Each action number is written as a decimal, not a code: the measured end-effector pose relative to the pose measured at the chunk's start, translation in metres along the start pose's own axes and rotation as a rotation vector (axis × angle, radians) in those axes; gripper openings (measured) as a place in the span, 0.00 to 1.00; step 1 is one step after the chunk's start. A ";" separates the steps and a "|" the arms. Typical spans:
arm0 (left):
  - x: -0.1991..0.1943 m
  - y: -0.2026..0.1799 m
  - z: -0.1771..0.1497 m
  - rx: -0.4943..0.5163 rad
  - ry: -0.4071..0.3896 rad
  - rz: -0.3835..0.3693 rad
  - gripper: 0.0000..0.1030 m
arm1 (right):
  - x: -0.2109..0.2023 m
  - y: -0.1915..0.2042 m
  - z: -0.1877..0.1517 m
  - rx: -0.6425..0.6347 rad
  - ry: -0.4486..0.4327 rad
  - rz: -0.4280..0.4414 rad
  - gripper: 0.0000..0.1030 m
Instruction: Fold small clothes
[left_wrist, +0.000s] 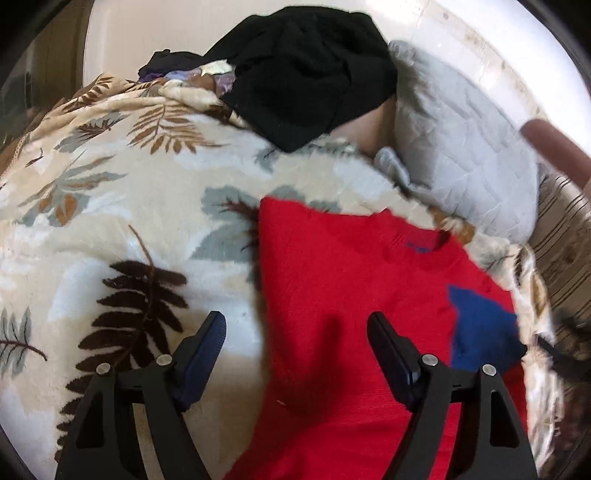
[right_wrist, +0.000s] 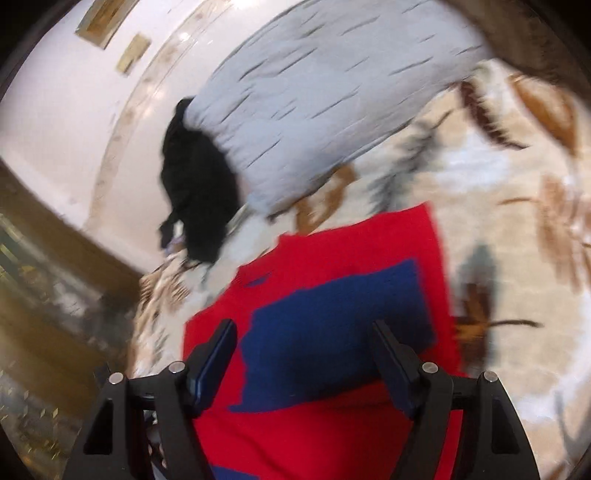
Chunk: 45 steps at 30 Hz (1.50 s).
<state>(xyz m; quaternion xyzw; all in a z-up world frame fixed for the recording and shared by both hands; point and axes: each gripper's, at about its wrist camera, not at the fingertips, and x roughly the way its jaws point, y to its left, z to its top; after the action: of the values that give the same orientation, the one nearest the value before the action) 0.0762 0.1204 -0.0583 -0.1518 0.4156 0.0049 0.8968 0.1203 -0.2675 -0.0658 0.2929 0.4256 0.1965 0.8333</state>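
A red sweater (left_wrist: 332, 295) with a blue patch (left_wrist: 480, 328) lies flat on a leaf-patterned blanket (left_wrist: 129, 206), its neckline toward the pillow. My left gripper (left_wrist: 297, 319) hovers open over the sweater's left edge, one finger above the blanket and the other above red cloth, with nothing between the pads. In the right wrist view the same sweater (right_wrist: 332, 236) shows its blue patch (right_wrist: 332, 339) under my right gripper (right_wrist: 304, 326). That gripper is open and holds no cloth.
A heap of black clothes (left_wrist: 306, 74) lies at the far side of the blanket, with a grey quilted pillow (left_wrist: 461, 147) beside it. The same pillow (right_wrist: 314, 96) and black heap (right_wrist: 199, 192) show blurred in the right wrist view. A white wall (right_wrist: 55, 110) stands behind.
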 end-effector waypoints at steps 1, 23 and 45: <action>0.006 -0.001 -0.001 0.024 0.023 0.042 0.77 | 0.015 -0.010 -0.002 0.014 0.056 -0.016 0.83; 0.030 -0.006 -0.007 0.097 0.085 0.073 0.69 | 0.037 -0.040 0.027 0.120 0.012 -0.017 0.82; -0.116 -0.002 -0.187 0.027 0.251 -0.094 0.78 | -0.155 -0.082 -0.201 0.147 0.127 -0.002 0.83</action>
<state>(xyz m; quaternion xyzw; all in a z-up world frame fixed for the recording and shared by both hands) -0.1385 0.0809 -0.0851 -0.1582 0.5171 -0.0617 0.8389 -0.1262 -0.3539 -0.1213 0.3396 0.4912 0.1821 0.7812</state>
